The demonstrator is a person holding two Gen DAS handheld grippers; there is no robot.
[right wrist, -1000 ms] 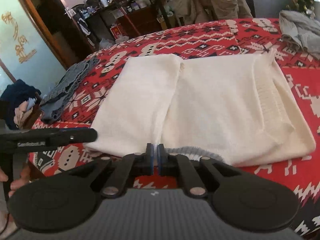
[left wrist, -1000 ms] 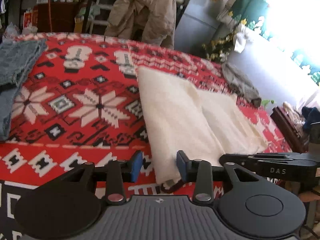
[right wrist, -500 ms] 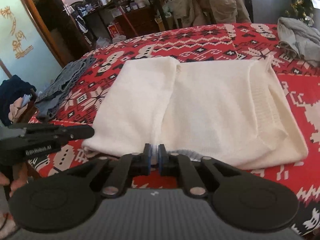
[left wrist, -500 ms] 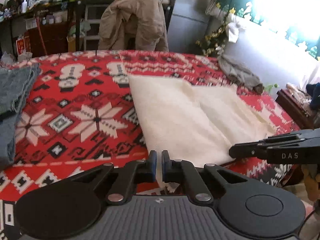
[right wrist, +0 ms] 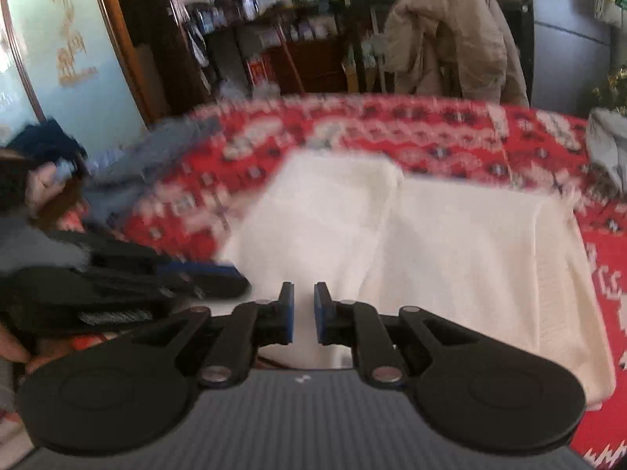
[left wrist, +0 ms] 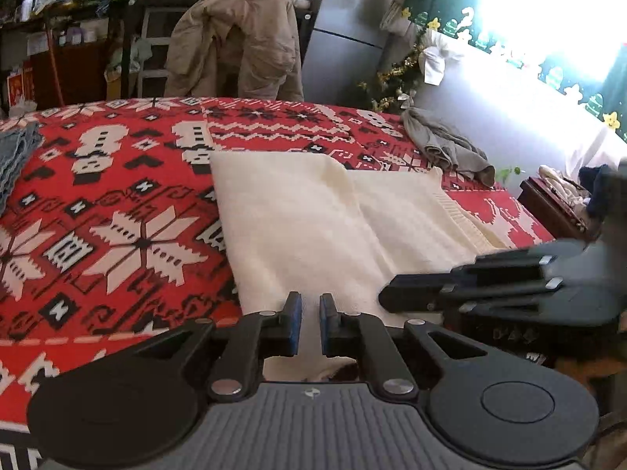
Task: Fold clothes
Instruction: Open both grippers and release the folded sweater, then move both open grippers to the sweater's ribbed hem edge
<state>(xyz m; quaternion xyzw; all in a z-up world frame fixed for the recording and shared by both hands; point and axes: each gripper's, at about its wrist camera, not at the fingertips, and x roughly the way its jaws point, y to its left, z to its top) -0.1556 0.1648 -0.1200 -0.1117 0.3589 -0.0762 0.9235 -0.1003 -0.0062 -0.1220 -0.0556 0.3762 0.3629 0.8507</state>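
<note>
A cream knit sweater (left wrist: 313, 227) (right wrist: 450, 258) lies partly folded on the red patterned cloth (left wrist: 117, 215) (right wrist: 431, 137). At its near hem my left gripper (left wrist: 309, 321) has its blue pads (left wrist: 293, 323) set a narrow gap apart with cream knit between them; its jaws are opening slightly. Just to the right, my right gripper (right wrist: 303, 313) holds the same hem between its pads (right wrist: 288, 315), and its jaws are closing. Each gripper shows from the side in the other's view: the right gripper (left wrist: 386, 297) and the left gripper (right wrist: 231, 278), close together.
Blue denim (left wrist: 15, 152) (right wrist: 156, 149) lies at the cloth's left edge and a crumpled grey garment (left wrist: 443, 145) (right wrist: 607, 145) at its far right. A beige jacket (left wrist: 235, 43) hangs over a chair behind. A dark side table (left wrist: 556, 203) with clothes stands on the right.
My left gripper's jaws went from wide apart to nearly together on the sweater's near hem. The two grippers have drawn closer, and the right wrist view has blurred with motion.
</note>
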